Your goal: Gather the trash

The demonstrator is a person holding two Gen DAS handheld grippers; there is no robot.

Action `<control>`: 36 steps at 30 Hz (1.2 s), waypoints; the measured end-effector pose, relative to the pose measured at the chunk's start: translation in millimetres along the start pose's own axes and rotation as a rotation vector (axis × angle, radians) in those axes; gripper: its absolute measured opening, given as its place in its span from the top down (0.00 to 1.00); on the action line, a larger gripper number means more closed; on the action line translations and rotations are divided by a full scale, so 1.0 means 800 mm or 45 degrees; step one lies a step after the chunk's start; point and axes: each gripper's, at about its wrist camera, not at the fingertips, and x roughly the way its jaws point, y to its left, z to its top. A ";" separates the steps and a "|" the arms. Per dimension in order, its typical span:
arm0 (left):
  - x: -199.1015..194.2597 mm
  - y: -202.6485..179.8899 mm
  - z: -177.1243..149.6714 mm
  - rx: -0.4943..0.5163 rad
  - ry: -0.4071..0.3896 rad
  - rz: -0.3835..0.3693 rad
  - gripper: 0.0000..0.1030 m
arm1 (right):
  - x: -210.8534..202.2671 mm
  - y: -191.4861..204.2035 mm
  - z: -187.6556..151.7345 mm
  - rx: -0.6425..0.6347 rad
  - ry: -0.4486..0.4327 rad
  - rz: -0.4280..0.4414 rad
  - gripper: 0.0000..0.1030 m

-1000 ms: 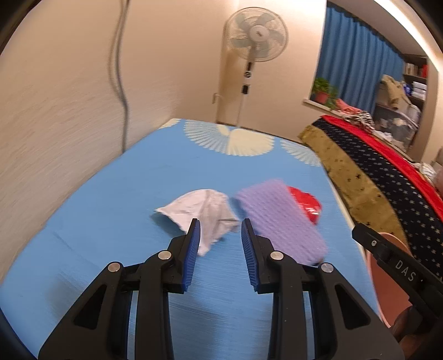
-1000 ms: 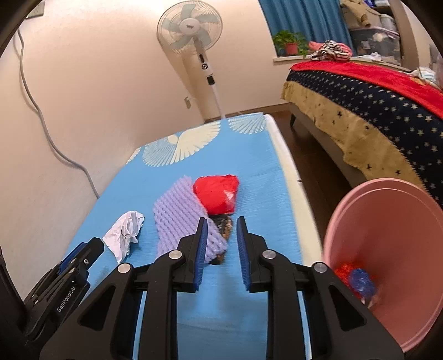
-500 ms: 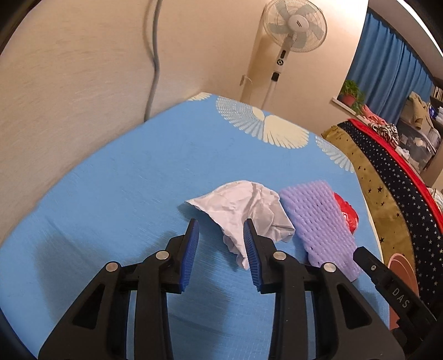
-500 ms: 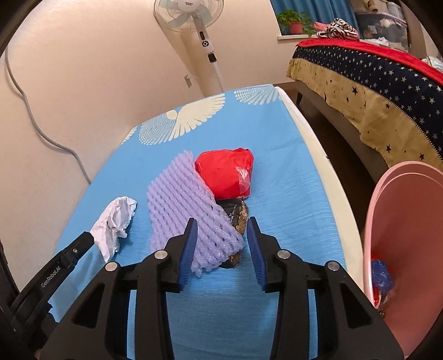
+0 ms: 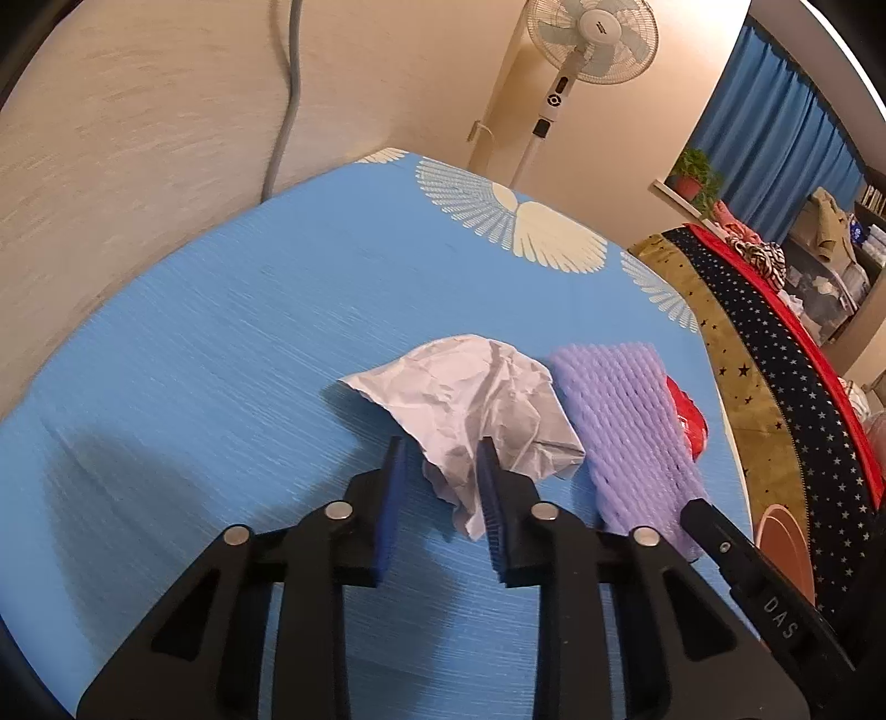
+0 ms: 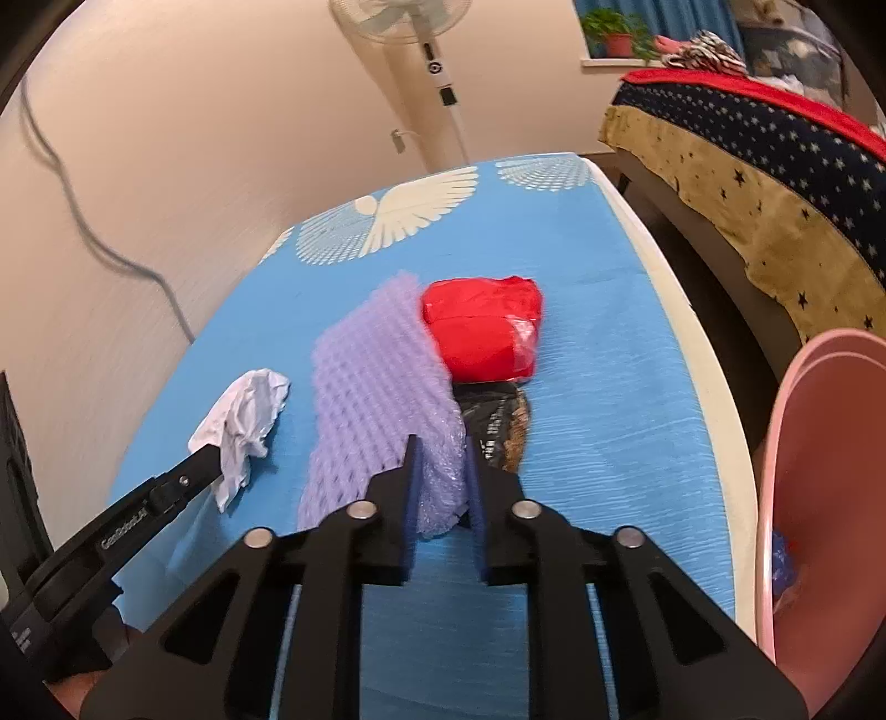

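Observation:
A crumpled white paper (image 5: pixel 476 399) lies on the blue mat (image 5: pixel 232 343). My left gripper (image 5: pixel 440 451) is open, its jaws on either side of the paper's near corner. A purple foam net (image 6: pixel 376 387) lies beside it, with a red wrapper (image 6: pixel 482 327) and a dark wrapper (image 6: pixel 498 421) to its right. My right gripper (image 6: pixel 440 454) is open, its jaws around the net's near end. The paper also shows in the right wrist view (image 6: pixel 246 415), and the net in the left wrist view (image 5: pixel 626 426).
A pink bin (image 6: pixel 819 498) stands off the mat's right edge with some trash inside. A wall runs along the left with a grey cable (image 5: pixel 285 105). A standing fan (image 5: pixel 587 39) is at the far end. A bed with a starred cover (image 6: pixel 747 166) lies to the right.
Both grippers moved forward and down onto the mat. The left jaws now straddle the white paper; the right jaws now straddle the end of the purple net.

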 end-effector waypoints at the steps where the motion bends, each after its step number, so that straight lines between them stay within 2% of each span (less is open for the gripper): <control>1: 0.000 -0.001 0.000 -0.001 -0.001 -0.011 0.79 | -0.002 0.003 -0.001 -0.017 -0.004 -0.004 0.89; 2: -0.001 -0.001 -0.001 -0.003 0.000 -0.023 0.88 | -0.004 0.006 -0.001 -0.029 -0.009 -0.005 0.89; 3: -0.001 -0.001 -0.001 -0.007 0.003 -0.035 0.93 | -0.007 0.008 -0.001 -0.035 -0.015 0.000 0.89; 6: -0.004 -0.002 -0.001 -0.008 -0.004 -0.054 0.98 | -0.022 0.011 0.002 -0.037 -0.053 0.003 0.90; 15: -0.043 -0.014 0.004 0.043 -0.096 -0.078 0.98 | -0.070 0.012 0.012 -0.050 -0.131 -0.008 0.90; 28: -0.095 -0.033 -0.008 0.125 -0.159 -0.107 0.98 | -0.149 0.013 0.003 -0.089 -0.220 -0.079 0.90; 36: -0.119 -0.046 -0.018 0.196 -0.179 -0.124 0.98 | -0.180 0.003 -0.010 -0.082 -0.239 -0.112 0.90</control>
